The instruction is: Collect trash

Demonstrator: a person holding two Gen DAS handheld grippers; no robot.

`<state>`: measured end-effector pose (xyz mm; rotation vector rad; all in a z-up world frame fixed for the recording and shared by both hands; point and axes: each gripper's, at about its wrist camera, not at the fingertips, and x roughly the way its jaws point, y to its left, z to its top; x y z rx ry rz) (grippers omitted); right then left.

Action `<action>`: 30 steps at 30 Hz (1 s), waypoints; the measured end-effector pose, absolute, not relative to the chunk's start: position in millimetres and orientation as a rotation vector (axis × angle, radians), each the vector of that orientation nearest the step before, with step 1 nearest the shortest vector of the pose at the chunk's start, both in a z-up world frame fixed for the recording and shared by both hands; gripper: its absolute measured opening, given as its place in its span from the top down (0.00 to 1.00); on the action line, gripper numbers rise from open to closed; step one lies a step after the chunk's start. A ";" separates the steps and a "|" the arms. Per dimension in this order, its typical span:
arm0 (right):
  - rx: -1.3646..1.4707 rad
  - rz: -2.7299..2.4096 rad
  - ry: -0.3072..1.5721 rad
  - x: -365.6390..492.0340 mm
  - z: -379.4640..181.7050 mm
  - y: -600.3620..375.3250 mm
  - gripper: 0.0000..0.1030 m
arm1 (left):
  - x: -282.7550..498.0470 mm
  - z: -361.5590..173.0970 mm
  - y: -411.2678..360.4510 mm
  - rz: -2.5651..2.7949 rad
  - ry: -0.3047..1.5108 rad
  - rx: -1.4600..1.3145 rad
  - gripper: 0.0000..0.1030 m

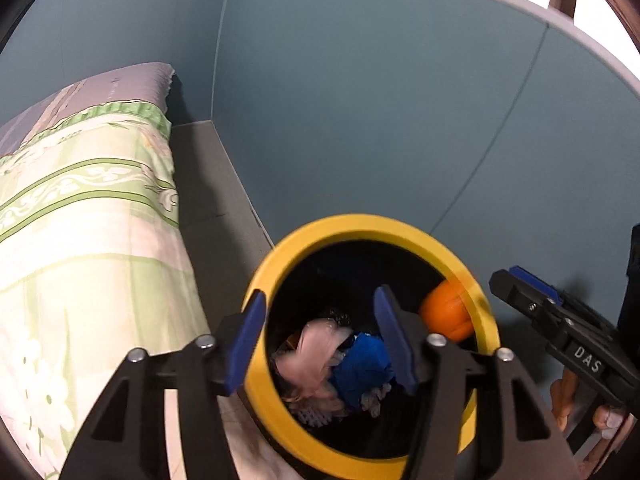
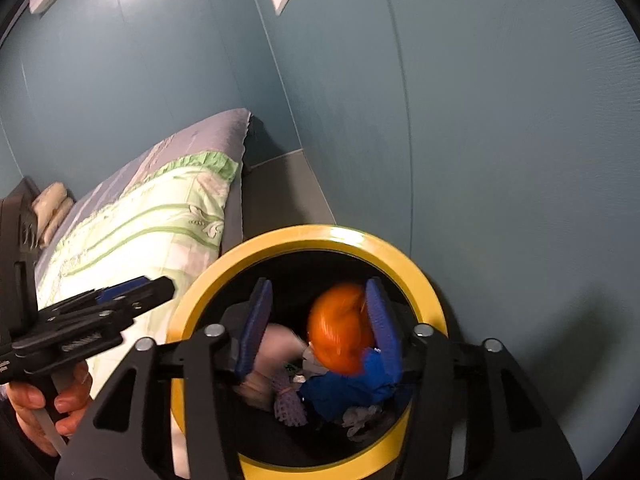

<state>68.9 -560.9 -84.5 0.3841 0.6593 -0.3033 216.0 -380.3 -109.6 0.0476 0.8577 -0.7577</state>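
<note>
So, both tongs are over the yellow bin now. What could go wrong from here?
1. The blurred orange item sits near the bin rim in the left view; it may bounce out.
2. The left tongs straddle that rim and could tip the bin.

The orange piece (image 2: 340, 330) between the right gripper (image 2: 318, 326) fingers is smeared by motion, so contact with the pads cannot be told; from the left wrist only part of it shows, behind the bin (image 1: 280, 264) rim. The pink scrap (image 1: 316, 344) below the left gripper (image 1: 320, 340) is blurred too. The bin's floor is lost in shadow under the blue crumple (image 1: 360, 368). The bed (image 1: 88, 216) runs off the frame's left edge.
</note>
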 end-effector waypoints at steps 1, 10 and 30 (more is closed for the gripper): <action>0.384 -0.309 0.657 68.7 -83.8 -561.0 0.52 | 217.1 -106.6 -375.2 -0.751 0.854 0.035 0.43; 0.352 -0.296 0.634 67.2 -62.0 -526.3 0.52 | 218.7 -71.1 -295.3 -0.658 0.780 -0.034 0.42; 0.174 0.056 0.625 106.1 -19.7 -296.5 0.30 | 140.2 -29.7 -8.6 -0.189 0.583 -0.153 0.26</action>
